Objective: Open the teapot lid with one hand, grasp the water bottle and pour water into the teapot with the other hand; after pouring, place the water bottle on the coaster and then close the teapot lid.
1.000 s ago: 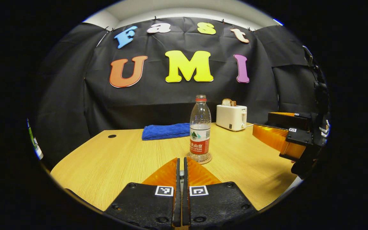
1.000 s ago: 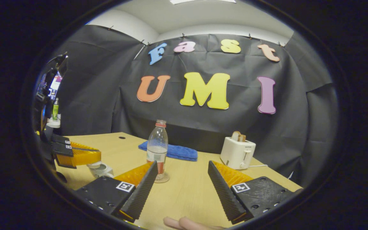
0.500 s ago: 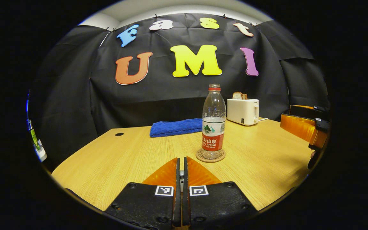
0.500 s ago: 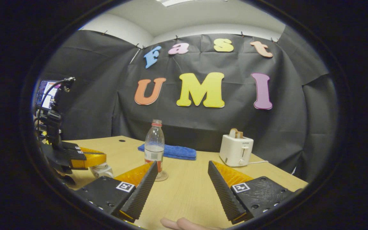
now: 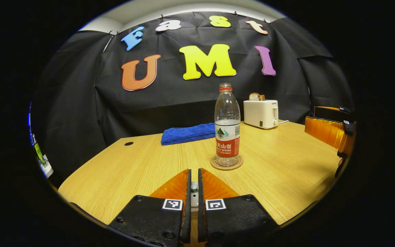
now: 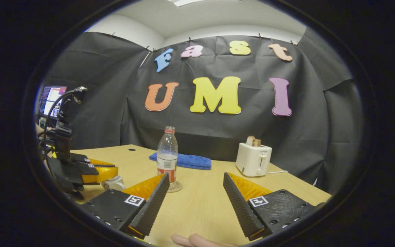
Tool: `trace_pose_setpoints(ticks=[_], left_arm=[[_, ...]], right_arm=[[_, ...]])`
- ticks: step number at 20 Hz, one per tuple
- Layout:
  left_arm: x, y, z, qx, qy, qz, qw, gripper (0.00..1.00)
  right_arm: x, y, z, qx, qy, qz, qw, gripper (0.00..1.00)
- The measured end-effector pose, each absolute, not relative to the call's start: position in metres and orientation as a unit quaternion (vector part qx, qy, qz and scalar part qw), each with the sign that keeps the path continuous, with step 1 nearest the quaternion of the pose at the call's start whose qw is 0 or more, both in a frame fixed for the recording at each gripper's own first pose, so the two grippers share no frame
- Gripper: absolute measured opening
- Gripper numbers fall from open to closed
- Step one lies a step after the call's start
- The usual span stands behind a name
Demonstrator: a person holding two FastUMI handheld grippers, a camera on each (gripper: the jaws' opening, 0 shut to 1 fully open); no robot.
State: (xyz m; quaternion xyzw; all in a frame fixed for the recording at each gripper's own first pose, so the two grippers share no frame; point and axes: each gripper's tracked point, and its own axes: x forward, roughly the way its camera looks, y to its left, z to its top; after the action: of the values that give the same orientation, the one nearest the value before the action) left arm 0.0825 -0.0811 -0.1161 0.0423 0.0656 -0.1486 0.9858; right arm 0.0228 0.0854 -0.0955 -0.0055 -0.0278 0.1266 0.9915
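The clear water bottle (image 5: 227, 127) with a red label stands upright on a round coaster (image 5: 227, 163) in mid-table. My left gripper (image 5: 193, 173) is in front of it, fingers a narrow gap apart with a small grey piece, seemingly the teapot lid's knob, between them. In the right gripper view the left gripper (image 6: 103, 171) lies level right over the white teapot (image 6: 113, 183), left of the bottle (image 6: 167, 157) and coaster (image 6: 177, 187). My right gripper (image 6: 195, 175) stands wide open above the table with nothing between its fingers; it also shows at the table's right edge (image 5: 327, 132).
A folded blue towel (image 5: 187, 133) lies behind the bottle, and a white toaster (image 5: 261, 114) with bread stands at the back right. The wooden table (image 5: 142, 171) has a cable hole (image 5: 128, 143) at the left. A hand's fingers (image 6: 194, 240) show below the right gripper.
The gap between my left gripper's fingers has widened slightly. The left gripper has shifted a little, so the bottle looks nearer and higher in its view. The right gripper has drawn back toward the right edge.
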Motion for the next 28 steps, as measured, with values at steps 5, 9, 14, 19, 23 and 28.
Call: trace_pose_setpoints(ticks=[5, 9, 14, 19, 23, 28], left_arm=[[0.074, -0.087, -0.095, 0.055, 0.042, -0.15, 0.986, 0.67], [0.054, -0.086, -0.054, 0.05, 0.007, -0.144, 0.988, 0.96], [0.014, -0.072, 0.004, -0.008, -0.036, -0.118, 0.992, 0.99], [-0.009, -0.053, 0.007, -0.026, -0.006, -0.09, 0.996, 0.99], [-0.021, -0.047, 0.012, -0.03, -0.012, -0.093, 0.995, 0.99], [-0.022, -0.053, 0.008, -0.014, -0.012, -0.105, 0.994, 0.99]], right_arm=[[0.013, 0.072, -0.081, -0.012, -0.036, 0.108, 0.993, 0.97], [-0.005, 0.052, -0.058, -0.017, -0.044, 0.075, 0.996, 0.96], [-0.038, 0.028, -0.031, -0.024, -0.053, 0.05, 0.997, 0.92], [-0.057, 0.001, -0.021, -0.014, -0.041, 0.023, 0.999, 0.95], [-0.054, -0.016, -0.026, 0.022, -0.017, 0.006, 1.0, 0.97], [-0.049, -0.018, -0.028, 0.025, -0.02, 0.007, 0.999, 0.97]])
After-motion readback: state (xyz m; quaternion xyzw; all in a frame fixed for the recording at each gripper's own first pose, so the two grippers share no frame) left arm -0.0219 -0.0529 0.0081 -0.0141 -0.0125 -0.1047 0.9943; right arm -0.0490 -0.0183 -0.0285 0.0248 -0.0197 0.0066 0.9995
